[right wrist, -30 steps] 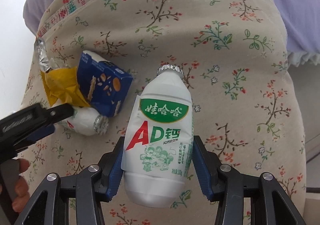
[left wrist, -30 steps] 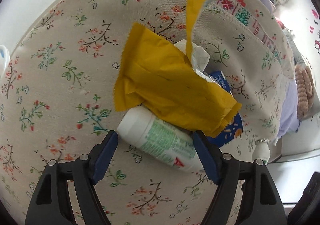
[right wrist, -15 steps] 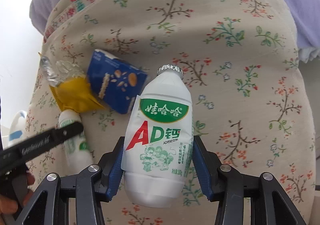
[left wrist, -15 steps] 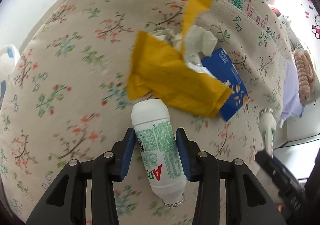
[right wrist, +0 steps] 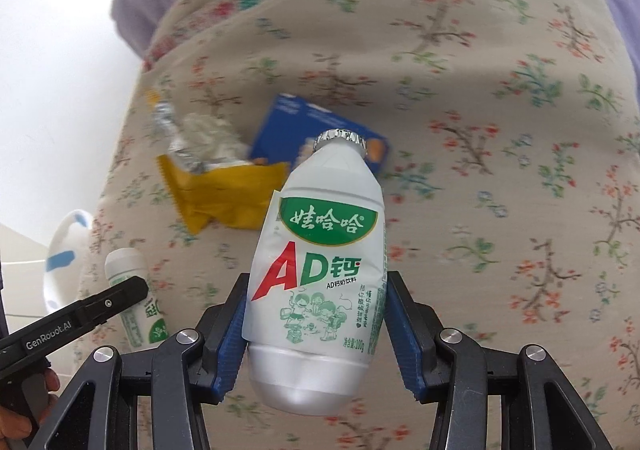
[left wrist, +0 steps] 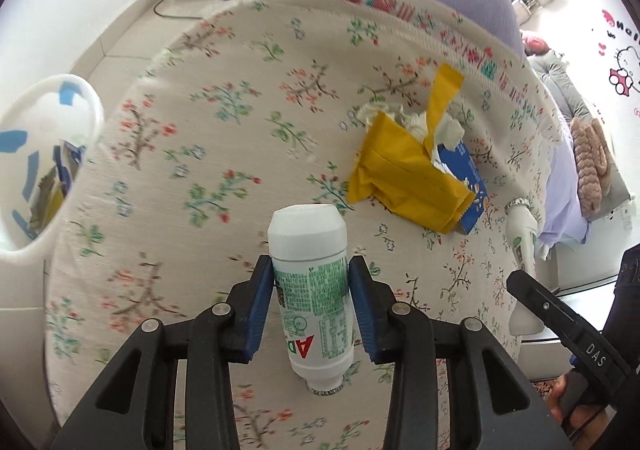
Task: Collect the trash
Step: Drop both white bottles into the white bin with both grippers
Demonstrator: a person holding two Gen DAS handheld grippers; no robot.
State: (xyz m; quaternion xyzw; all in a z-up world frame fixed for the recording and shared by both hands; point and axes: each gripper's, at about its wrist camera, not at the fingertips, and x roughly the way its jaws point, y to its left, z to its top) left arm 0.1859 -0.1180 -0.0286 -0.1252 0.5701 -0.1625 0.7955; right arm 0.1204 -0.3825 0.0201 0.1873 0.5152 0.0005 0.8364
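At lower centre of the left wrist view, you are holding a small white bottle (left wrist: 310, 282) cap-down in the left gripper (left wrist: 311, 292); its jaws are closing the last bit, blue pads already pressing both sides of the label. At lower centre of the right wrist view, the right gripper (right wrist: 314, 326) is clamping a larger bottle (right wrist: 320, 274), cap pointing up the frame.

Progress, judged: two bottles are in hand, neither dropped yet. The white bin (left wrist: 44, 170) is sitting at the left edge of the left view, beside the floral cloth (left wrist: 208, 154), with some scraps apparently inside already, though they are too blurred to name.

Left to collect, on the cloth at right of centre: a yellow wrapper (left wrist: 404, 178), crumpled tissue (left wrist: 416, 122) touching it, and a blue carton (left wrist: 466, 178) partly underneath.
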